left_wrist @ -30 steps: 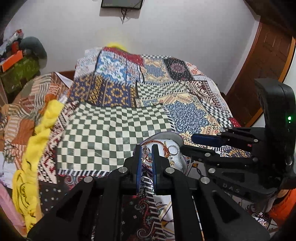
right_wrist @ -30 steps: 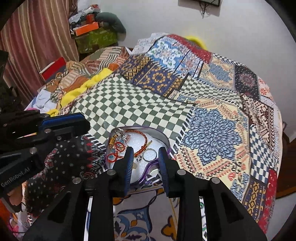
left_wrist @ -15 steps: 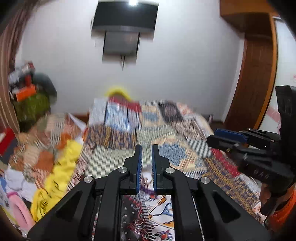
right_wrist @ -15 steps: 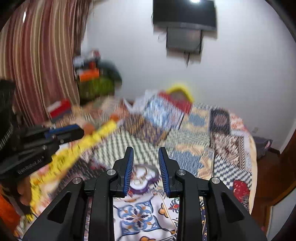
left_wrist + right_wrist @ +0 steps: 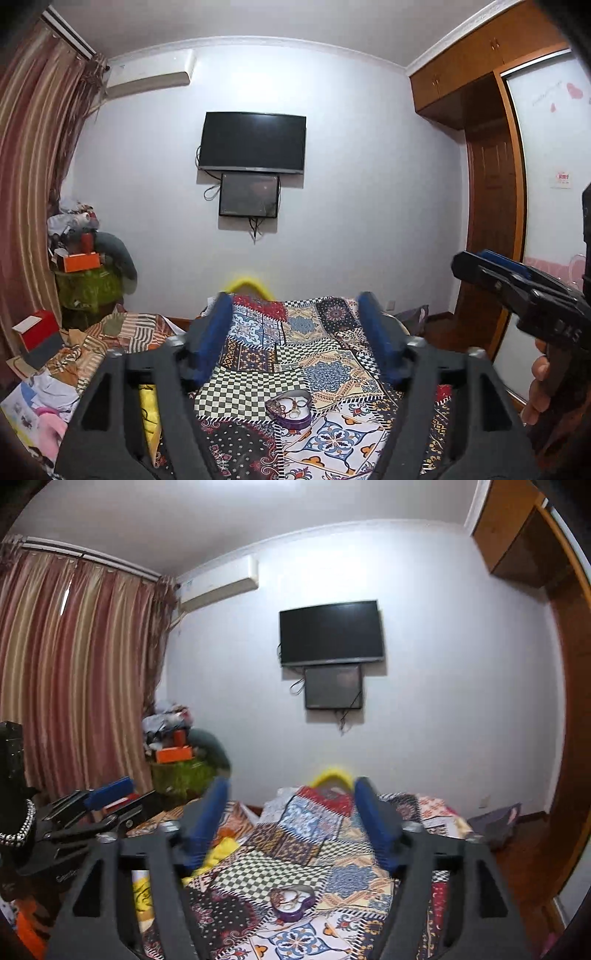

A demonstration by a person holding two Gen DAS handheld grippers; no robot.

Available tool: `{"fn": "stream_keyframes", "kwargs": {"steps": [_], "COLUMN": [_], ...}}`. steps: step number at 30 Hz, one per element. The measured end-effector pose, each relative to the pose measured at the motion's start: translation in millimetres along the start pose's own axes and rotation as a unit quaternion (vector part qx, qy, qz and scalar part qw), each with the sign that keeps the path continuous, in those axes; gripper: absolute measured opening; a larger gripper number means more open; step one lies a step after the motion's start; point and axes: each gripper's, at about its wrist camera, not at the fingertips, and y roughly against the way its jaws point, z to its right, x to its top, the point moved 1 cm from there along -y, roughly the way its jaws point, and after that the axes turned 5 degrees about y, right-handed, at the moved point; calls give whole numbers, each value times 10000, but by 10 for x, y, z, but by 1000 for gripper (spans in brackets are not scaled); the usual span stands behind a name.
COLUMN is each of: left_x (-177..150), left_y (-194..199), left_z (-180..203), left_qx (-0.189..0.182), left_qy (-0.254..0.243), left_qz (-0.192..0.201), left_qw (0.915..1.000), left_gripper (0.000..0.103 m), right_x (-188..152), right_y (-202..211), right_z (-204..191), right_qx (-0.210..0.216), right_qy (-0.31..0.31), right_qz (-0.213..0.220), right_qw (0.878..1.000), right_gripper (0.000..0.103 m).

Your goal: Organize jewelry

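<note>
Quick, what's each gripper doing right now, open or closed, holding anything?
Left gripper: open, holding nothing.
Right gripper: open, holding nothing.

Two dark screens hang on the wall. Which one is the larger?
The upper one, the television. It is wider than the small screen mounted directly below it, with cables hanging beside.

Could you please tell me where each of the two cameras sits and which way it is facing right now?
Left wrist: rides the left gripper, facing along the bed toward the TV wall; the right gripper and holding hand show.
Right wrist: rides the right gripper, same direction; the left gripper shows.
Shared: heart-shaped jewelry box, patchwork bedspread, TV.
</note>
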Motion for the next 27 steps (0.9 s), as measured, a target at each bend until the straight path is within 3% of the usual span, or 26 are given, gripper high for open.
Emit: {"fn": "stream_keyframes", "kwargs": {"steps": [3, 7, 27], "left_x": [-46, -101, -210], "left_y": [53, 78, 94], "left_z": [-29, -72, -62], "left_qx": [70, 172, 267], "left_qy": [164, 277, 179], "left_qz": [7, -67, -188], "left_qw": [9998, 9994, 9993], "left_gripper": [89, 90, 90], "right_x": [-91, -171, -308], "right_y": [10, -52, 50], "right_z": [-10, -66, -19], "right_qx": [-254, -481, -294], "right_qy": [-129, -49, -145], "right_qz": [90, -51, -359], "right_qw": [9996, 9988, 9988], "right_gripper": [103, 103, 103]}}
